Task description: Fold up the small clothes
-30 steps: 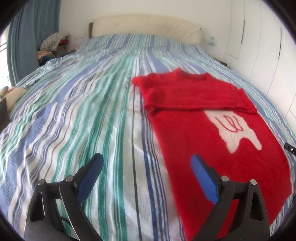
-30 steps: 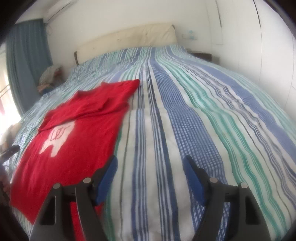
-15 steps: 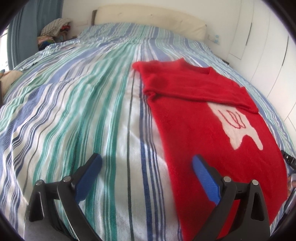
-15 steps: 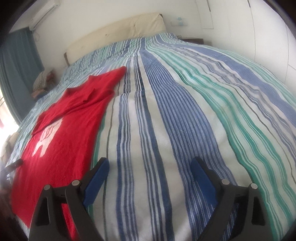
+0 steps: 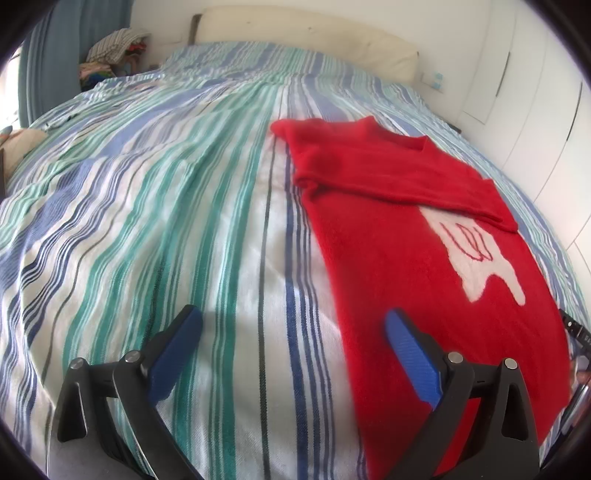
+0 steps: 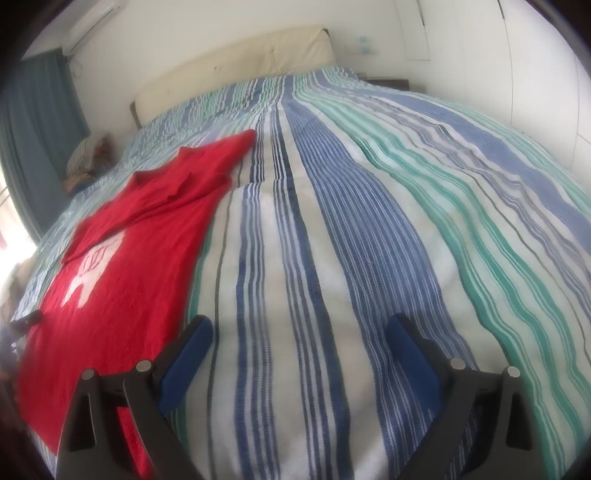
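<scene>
On the bed, seen from the left wrist camera, one red sweater [image 5: 399,236] lies flat on the striped bedspread [image 5: 155,206], toward the right side of the picture. Its upper part carries one folded layer, a sleeve laid across the chest, and below this fold there is one white figure [image 5: 480,258] with red lines drawn on it. The left gripper [image 5: 293,325] hangs over the near edge with its two blue-padded fingers [image 5: 173,354] spread wide and nothing between them; the right finger stands over the sweater's left edge, the left finger over bare bedspread. One cream headboard [image 5: 306,40] closes the far end, one blue curtain [image 5: 55,48] hangs at the left, and one pile of clothes [image 5: 110,51] sits beside it. From the right wrist camera the same single sweater [image 6: 122,266] lies at the left of the picture, well apart from the centre. The right gripper [image 6: 299,328] is over bare stripes, its jaws opening, nothing between the two fingers [image 6: 184,365]; the left finger is just beside the sweater's edge. One air conditioner [image 6: 92,22] is mounted high on the wall.
</scene>
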Demonstrator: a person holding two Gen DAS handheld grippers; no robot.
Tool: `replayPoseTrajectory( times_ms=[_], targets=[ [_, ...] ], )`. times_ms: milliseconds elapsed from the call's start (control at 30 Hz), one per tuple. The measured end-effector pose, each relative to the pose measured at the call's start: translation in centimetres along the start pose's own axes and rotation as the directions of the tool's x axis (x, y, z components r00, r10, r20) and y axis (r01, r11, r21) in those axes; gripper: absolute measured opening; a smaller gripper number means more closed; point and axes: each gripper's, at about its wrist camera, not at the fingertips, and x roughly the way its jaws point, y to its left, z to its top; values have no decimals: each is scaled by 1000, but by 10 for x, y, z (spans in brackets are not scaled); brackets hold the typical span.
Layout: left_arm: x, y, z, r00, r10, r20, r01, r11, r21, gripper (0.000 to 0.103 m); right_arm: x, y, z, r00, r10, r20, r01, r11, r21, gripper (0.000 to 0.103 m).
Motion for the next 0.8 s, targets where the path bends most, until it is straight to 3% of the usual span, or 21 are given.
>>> replayPoseTrajectory(
  times_ms=[800],
  targets=[
    [2, -1, 0, 1000, 9, -3, -9, 1000, 3, 101, 1, 1, 0, 1000, -2, 0, 2, 1000, -2, 96]
  ],
)
